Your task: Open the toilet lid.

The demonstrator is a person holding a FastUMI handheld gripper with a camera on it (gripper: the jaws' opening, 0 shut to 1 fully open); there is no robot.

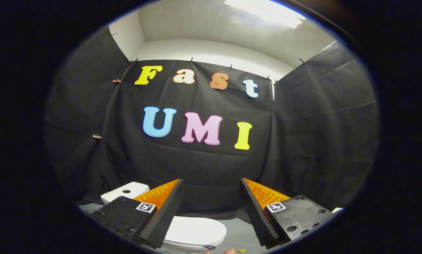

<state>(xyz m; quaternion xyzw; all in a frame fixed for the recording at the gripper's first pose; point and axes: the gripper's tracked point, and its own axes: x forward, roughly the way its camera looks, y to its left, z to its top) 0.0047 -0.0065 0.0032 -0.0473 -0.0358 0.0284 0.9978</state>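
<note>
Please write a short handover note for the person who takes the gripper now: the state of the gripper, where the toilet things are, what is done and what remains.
Gripper: fingers wide apart, holding nothing, raised above the toilet and aimed at the booth wall.
Toilet lid: white, closed flat, low between the fingers and below them.
Tank: white, beside the left finger, with a button hole on top.
Done: nothing on the lid yet; no contact.
Left: bring the gripper down to the lid's front edge, catch it, and lift the lid up toward the tank.
</note>
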